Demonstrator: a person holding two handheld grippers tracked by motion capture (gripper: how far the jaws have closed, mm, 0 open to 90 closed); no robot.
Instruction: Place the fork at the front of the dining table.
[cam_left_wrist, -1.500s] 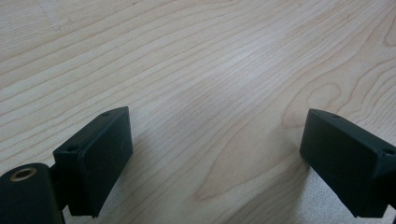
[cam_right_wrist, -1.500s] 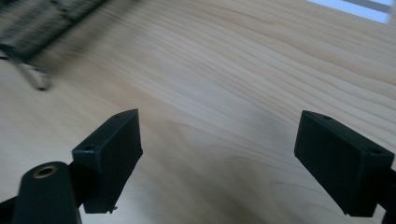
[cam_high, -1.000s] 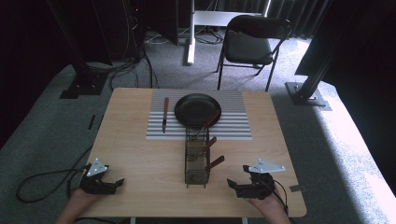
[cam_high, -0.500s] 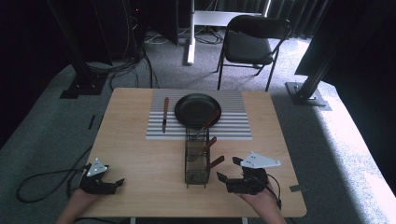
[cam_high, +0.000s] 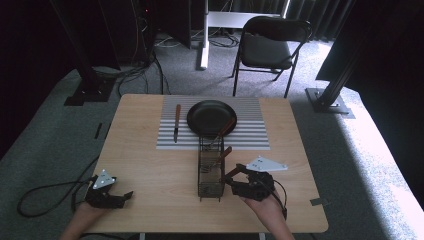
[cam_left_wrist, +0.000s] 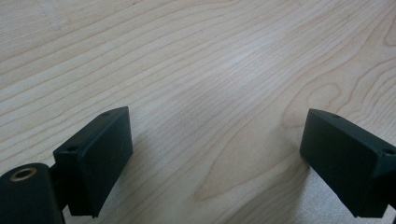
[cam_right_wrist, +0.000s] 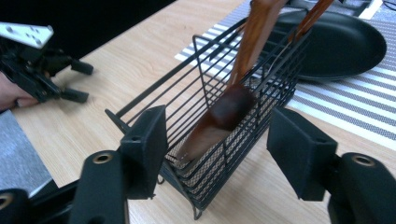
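A black wire basket (cam_high: 210, 172) stands mid-table with wooden utensils leaning in it. In the right gripper view a dark wooden spoon (cam_right_wrist: 224, 112) lies slanted inside the basket (cam_right_wrist: 196, 88). My right gripper (cam_high: 229, 178) is just right of the basket and points at it. Its jaws have just been closing, and the basket's near corner sits between them in the right gripper (cam_right_wrist: 219, 135) view, with the pads clear of the wires. My left gripper (cam_high: 122, 196) rests at the table's front left. It is the left gripper (cam_left_wrist: 215, 140), wide open over bare wood.
Behind the basket a black pan (cam_high: 211, 116) sits on a striped mat (cam_high: 250, 137), with a brown-handled knife (cam_high: 176, 121) to its left. A chair (cam_high: 270, 45) stands beyond the table. A cable (cam_high: 45, 197) trails on the floor at the left.
My right gripper has moved left and a little up, toward the basket's side, and its jaws have narrowed. The left gripper has stayed put.
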